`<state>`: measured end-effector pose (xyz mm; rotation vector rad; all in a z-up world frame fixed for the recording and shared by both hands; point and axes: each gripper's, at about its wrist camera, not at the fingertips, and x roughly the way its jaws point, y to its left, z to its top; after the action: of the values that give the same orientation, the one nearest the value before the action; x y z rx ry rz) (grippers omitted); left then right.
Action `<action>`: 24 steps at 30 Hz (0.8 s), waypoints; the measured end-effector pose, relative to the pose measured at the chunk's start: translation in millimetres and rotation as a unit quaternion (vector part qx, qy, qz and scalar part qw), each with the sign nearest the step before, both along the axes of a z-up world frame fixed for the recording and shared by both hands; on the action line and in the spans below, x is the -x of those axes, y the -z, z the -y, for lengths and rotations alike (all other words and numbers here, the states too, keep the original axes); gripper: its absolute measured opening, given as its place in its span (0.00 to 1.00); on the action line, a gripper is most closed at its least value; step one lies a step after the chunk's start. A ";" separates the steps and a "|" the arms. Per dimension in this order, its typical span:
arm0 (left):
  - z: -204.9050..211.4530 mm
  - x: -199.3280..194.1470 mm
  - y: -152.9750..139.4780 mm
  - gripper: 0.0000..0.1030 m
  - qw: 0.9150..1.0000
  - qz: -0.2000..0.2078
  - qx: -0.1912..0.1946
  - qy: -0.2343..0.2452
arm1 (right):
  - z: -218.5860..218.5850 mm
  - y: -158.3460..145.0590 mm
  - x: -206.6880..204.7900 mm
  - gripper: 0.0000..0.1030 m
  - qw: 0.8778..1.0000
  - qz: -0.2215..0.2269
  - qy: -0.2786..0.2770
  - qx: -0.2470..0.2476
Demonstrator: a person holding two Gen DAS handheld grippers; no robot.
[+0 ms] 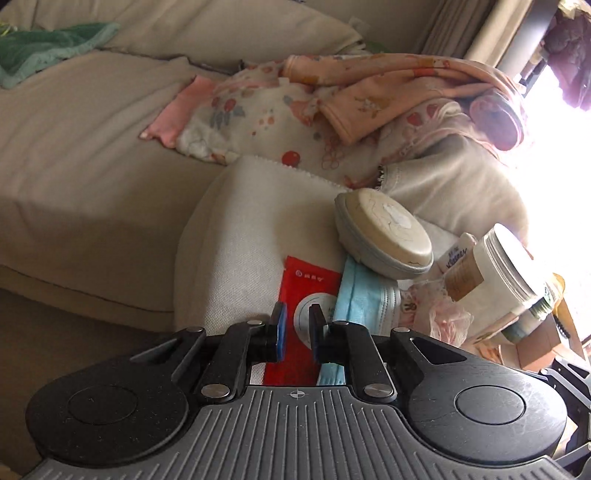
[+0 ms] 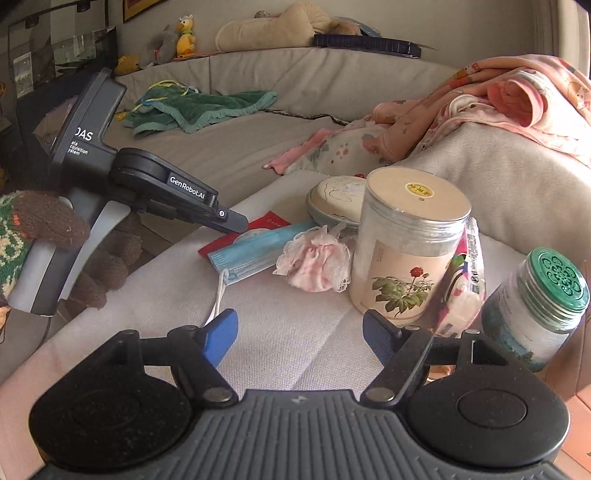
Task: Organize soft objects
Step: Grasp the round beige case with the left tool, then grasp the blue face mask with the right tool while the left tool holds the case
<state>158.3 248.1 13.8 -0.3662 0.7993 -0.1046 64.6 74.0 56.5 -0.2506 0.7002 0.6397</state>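
Note:
On the white cushion top (image 2: 288,332) lie a blue face mask (image 2: 255,247), a red packet (image 2: 236,236) and a crumpled pink lace-edged cloth (image 2: 314,262). My left gripper (image 1: 297,325) hovers just over the red packet (image 1: 306,295) and the mask (image 1: 365,299), jaws nearly together with nothing between them. In the right wrist view the left gripper (image 2: 240,224) points at the packet. My right gripper (image 2: 301,332) stands wide open over bare cushion, short of the pink cloth, holding nothing. A pile of pink children's clothes (image 1: 369,96) lies on the sofa behind.
A round cream case (image 2: 336,203), a tall jar with a flower label (image 2: 406,251), a tissue pack (image 2: 469,266) and a green-lidded jar (image 2: 535,306) crowd the cushion's right side. A green towel (image 2: 199,107) lies on the sofa seat. Soft toys (image 2: 184,35) sit on the backrest.

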 end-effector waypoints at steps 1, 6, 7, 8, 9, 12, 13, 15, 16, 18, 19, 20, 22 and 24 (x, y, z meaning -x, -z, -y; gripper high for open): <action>5.2 1.2 -1.0 0.14 1.000 0.001 -0.019 0.015 | -1.6 3.0 0.2 0.73 1.000 0.001 -0.002 0.002; 42.8 17.9 -6.9 0.14 0.985 0.026 -0.133 0.103 | -4.1 4.1 -5.4 0.73 1.000 0.002 -0.003 -0.015; 47.7 19.9 -7.4 0.14 0.983 0.029 -0.143 0.115 | -3.1 3.0 -7.1 0.73 1.000 0.003 0.000 -0.020; 50.1 19.7 -9.1 0.14 0.982 0.028 -0.144 0.120 | -1.5 1.4 -8.4 0.73 1.000 0.003 0.004 -0.024; 48.8 17.9 -12.7 0.14 0.984 0.029 -0.134 0.116 | -0.1 -1.1 -8.9 0.73 1.000 0.003 0.005 -0.028; 30.6 3.4 -31.7 0.14 0.995 0.032 -0.049 0.084 | 8.0 -11.6 -8.8 0.73 0.999 -0.006 -0.007 -0.031; 22.0 -4.7 -38.8 0.14 0.997 0.028 -0.013 0.070 | 10.5 -16.1 -9.7 0.73 0.999 -0.013 -0.008 -0.031; 7.2 -22.8 -50.1 0.14 0.998 0.019 0.044 0.048 | 17.4 -36.2 -17.3 0.73 0.999 -0.035 -0.006 -0.038; 0.6 -32.8 -54.0 0.14 0.997 0.010 0.067 0.036 | 22.9 -55.9 -26.2 0.72 0.997 -0.045 -0.003 -0.055; -10.8 -53.2 -57.3 0.15 0.993 -0.011 0.116 0.018 | 30.2 -97.3 -50.1 0.72 0.995 -0.057 0.014 -0.084; -14.8 -62.3 -56.5 0.15 0.990 -0.019 0.142 0.015 | 30.0 -116.3 -67.6 0.72 0.994 -0.070 0.026 -0.085; -17.5 -69.9 -54.7 0.15 0.986 -0.024 0.164 0.013 | 27.3 -131.8 -88.0 0.69 0.992 -0.088 0.043 -0.077; -18.9 -81.1 -49.5 0.15 0.981 -0.027 0.191 0.019 | 14.6 -146.3 -129.6 0.42 0.991 -0.114 0.062 -0.045; -17.7 -87.5 -42.8 0.15 0.979 -0.038 0.196 0.023 | -2.0 -140.2 -163.7 0.21 0.988 -0.139 0.069 0.001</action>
<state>245.7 265.8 56.6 -0.7288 0.8637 -0.2958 228.3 75.9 196.8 -0.1131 0.9778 0.5459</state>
